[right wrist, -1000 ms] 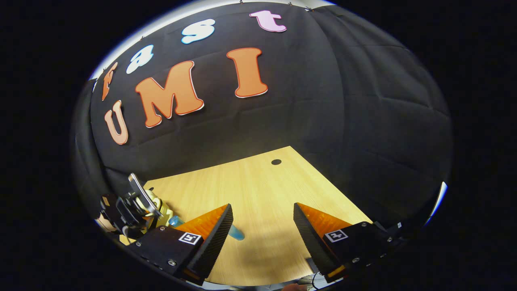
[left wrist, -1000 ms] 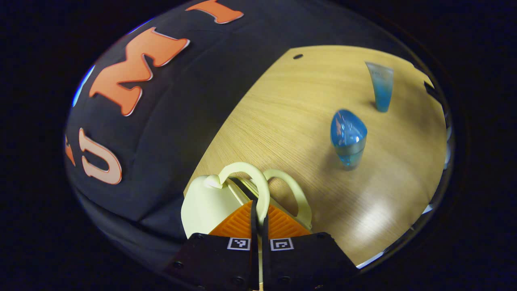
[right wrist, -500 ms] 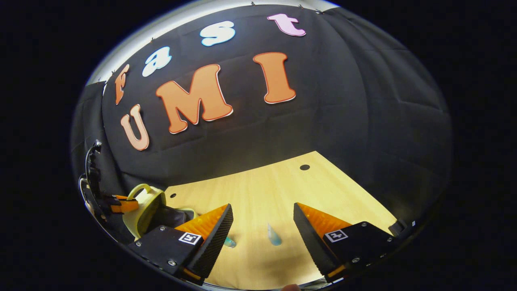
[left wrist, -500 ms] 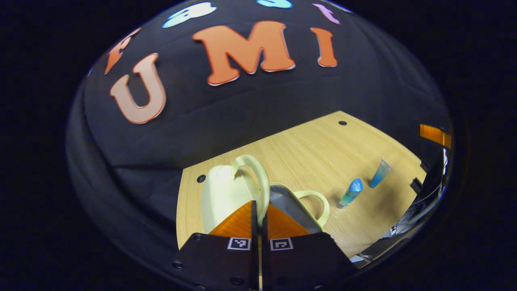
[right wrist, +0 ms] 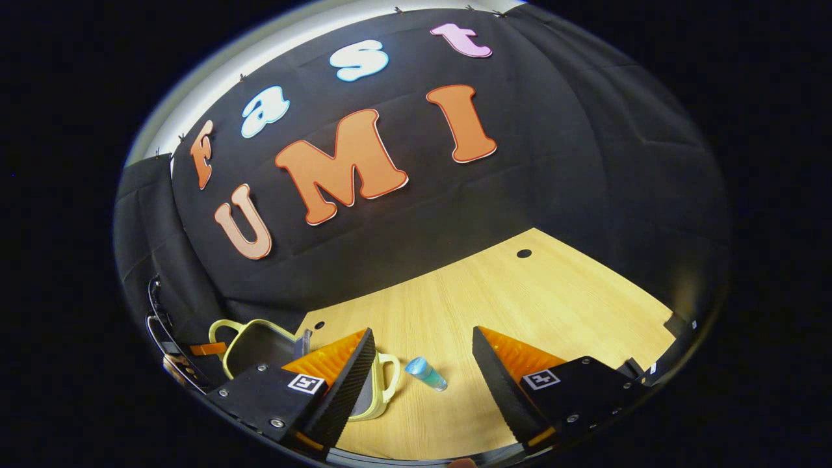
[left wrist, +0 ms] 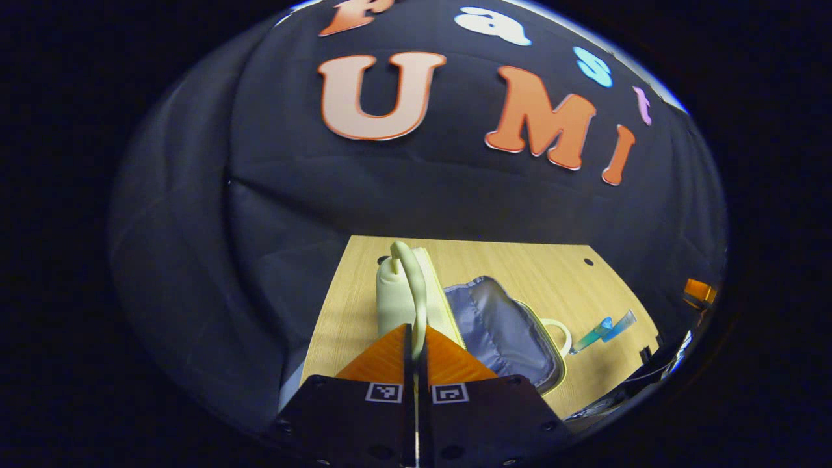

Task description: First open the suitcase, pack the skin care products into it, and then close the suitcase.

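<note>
On the left part of the wooden table (right wrist: 520, 305), the pale yellow suitcase (left wrist: 500, 331) is seen lying open, its grey lining exposed and its lid raised upright. The lid's handle (left wrist: 416, 286) is pinched between the closed fingers of the left gripper (left wrist: 416, 338). Just right of the suitcase, a blue bottle (right wrist: 426, 373) and a blue tube (left wrist: 621, 323) are seen together. The right gripper (right wrist: 422, 354) is held above the table's near edge, its jaws spread wide with nothing between them.
</note>
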Demonstrator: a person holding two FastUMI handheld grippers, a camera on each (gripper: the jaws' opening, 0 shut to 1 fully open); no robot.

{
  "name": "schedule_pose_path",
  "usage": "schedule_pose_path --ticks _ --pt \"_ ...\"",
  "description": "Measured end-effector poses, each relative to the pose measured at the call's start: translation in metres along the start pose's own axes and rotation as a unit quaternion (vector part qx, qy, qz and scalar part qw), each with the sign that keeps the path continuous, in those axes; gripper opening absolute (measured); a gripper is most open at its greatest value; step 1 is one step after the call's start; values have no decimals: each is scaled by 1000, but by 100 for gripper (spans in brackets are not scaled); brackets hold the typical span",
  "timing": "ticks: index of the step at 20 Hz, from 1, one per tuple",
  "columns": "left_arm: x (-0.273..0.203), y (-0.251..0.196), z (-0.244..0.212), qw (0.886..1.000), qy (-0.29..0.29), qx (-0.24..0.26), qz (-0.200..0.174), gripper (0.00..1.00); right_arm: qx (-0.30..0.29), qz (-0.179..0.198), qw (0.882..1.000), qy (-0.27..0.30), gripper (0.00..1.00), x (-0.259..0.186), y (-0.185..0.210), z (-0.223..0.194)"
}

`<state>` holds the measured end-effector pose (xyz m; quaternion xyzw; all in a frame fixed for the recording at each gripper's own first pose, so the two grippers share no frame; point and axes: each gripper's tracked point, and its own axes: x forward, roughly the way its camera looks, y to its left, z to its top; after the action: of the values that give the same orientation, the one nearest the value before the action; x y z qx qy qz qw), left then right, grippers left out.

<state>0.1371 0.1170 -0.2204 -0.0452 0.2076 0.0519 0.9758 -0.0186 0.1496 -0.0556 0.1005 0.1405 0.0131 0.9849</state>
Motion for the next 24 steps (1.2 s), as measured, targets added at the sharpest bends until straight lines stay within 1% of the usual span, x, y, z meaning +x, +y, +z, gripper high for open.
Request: schedule_pose_path --ticks 4,8,12,15,16,17,18,19,20,21,24 --pt "6 -1 -16 998 23 -57 14 2 8 4 1000 6 95 -5 23 -7" --pt "5 -3 -35 993 69 -89 37 2 -1 -7 1000 17 95 -5 27 -16" --pt "10 -8 -51 986 127 -77 71 2 -13 -25 999 22 95 -6 19 -19" --pt "5 5 -43 983 150 -42 97 4 -22 -36 999 17 95 -9 10 -19" --pt "3 11 -41 981 157 -32 108 7 -27 -40 999 18 95 -10 5 -20" --pt "0 21 -42 978 163 -19 131 8 -32 -45 998 18 95 -11 -1 -20" --pt "-4 28 -40 974 168 -6 150 21 -36 -49 998 15 95 -12 -6 -18" --pt "-9 25 -28 975 162 0 152 25 -39 -52 998 13 95 -13 -10 -16" --pt "-13 20 -16 978 151 1 146 25 -43 -54 998 10 95 -13 -14 -14" --pt "-15 20 -6 979 136 9 150 43 -47 -56 997 7 95 -13 -19 -12" --pt "-37 5 35 978 85 51 183 96 -69 -56 996 0 95 -10 -28 -6"
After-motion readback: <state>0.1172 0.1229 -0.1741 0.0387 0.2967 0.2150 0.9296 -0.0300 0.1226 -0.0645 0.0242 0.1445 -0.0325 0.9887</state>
